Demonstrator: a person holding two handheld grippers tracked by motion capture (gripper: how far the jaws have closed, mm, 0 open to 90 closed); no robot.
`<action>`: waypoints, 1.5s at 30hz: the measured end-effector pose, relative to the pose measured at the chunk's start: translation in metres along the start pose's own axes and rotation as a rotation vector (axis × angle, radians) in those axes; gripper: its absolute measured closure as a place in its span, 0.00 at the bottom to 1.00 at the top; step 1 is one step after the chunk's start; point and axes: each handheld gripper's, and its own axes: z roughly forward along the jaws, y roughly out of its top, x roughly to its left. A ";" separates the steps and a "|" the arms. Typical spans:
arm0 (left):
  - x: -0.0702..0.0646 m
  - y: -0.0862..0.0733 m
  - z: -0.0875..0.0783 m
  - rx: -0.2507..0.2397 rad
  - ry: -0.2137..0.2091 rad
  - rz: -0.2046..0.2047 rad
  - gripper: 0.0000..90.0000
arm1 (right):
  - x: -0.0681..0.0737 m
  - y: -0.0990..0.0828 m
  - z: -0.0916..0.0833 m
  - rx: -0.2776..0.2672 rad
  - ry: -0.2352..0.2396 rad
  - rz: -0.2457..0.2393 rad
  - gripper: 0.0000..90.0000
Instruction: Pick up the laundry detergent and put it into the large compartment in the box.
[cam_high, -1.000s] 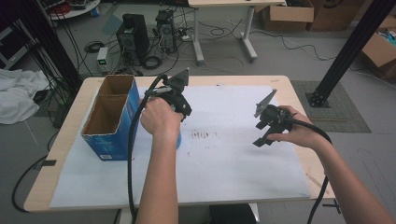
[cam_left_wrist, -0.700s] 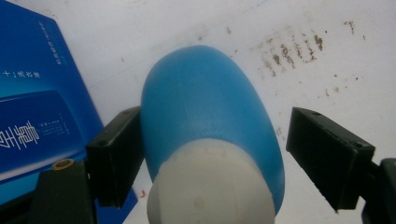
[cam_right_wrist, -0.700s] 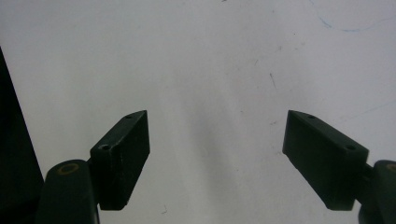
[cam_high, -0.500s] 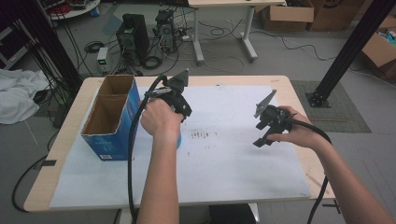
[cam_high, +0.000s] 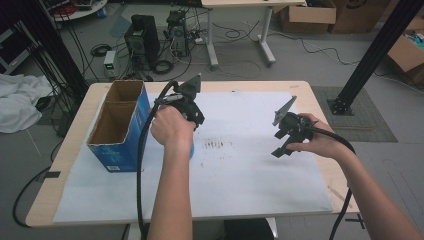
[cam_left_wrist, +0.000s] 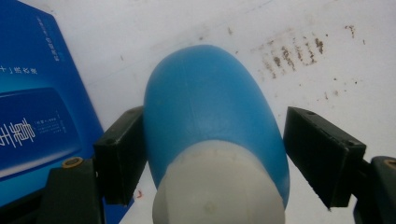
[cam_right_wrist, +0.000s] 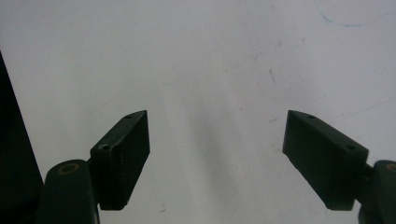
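A blue bottle (cam_left_wrist: 210, 107) with a white cap (cam_left_wrist: 219, 186) stands on the white paper, right beside the blue box (cam_left_wrist: 32, 102). My left gripper (cam_left_wrist: 215, 140) is open around the bottle from above. Its left jaw touches the bottle's side and its right jaw stands a little clear. In the high view the left gripper (cam_high: 184, 106) points down under the hand, and a strip of the bottle (cam_high: 191, 150) shows below it. My right gripper (cam_right_wrist: 217, 140) is open over bare paper with nothing between its jaws. The high view shows the right gripper (cam_high: 284, 141) at the table's right.
The tall blue box (cam_high: 117, 130), open at the top with two brown compartments, stands at the table's left. White paper (cam_high: 240, 185) covers the wooden table (cam_high: 327, 125). Brown smudges (cam_high: 216, 145) mark the paper's middle. Computers, cables and another desk are on the floor beyond.
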 end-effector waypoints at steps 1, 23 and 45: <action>0.000 0.000 0.000 0.000 0.000 0.000 0.28 | 0.000 0.000 0.000 0.002 0.000 0.001 0.25; 0.004 0.001 0.000 0.012 -0.008 -0.030 0.36 | -0.001 0.000 0.003 0.003 0.015 0.000 0.25; 0.004 0.008 0.000 0.062 0.001 -0.055 0.38 | -0.003 0.000 0.005 0.008 0.032 0.003 0.25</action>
